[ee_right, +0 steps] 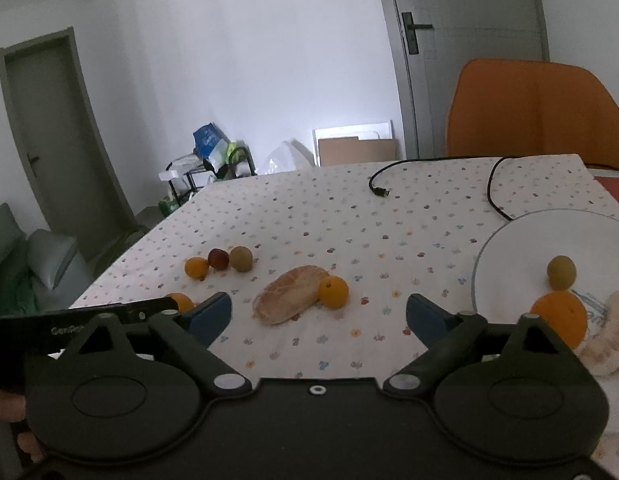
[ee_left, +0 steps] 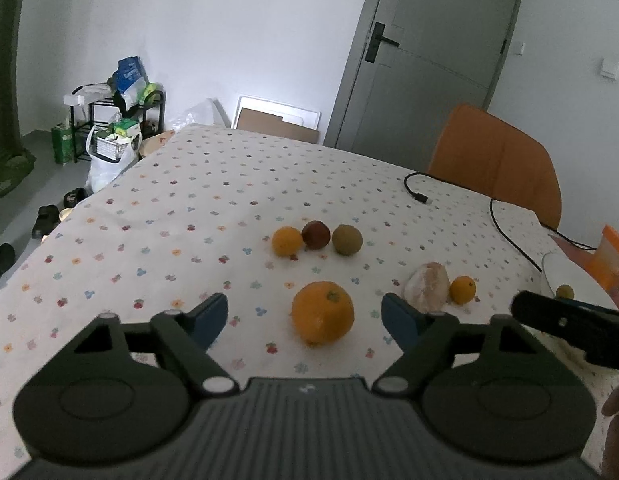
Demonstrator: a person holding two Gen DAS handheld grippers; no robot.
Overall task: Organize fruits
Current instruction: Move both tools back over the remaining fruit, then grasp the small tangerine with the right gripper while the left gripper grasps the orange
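Fruits: an orange (ee_right: 561, 316) and green fruit (ee_right: 561, 272) on the plate (ee_right: 509, 256); both tools spread, empty.

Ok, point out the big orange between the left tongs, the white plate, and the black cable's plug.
big orange (ee_left: 322, 313): left wrist view, middle of its peel.
white plate (ee_right: 521, 248): right wrist view, bare part inside its rim.
cable plug (ee_right: 380, 191): right wrist view, the connector end lying on the tablecloth.
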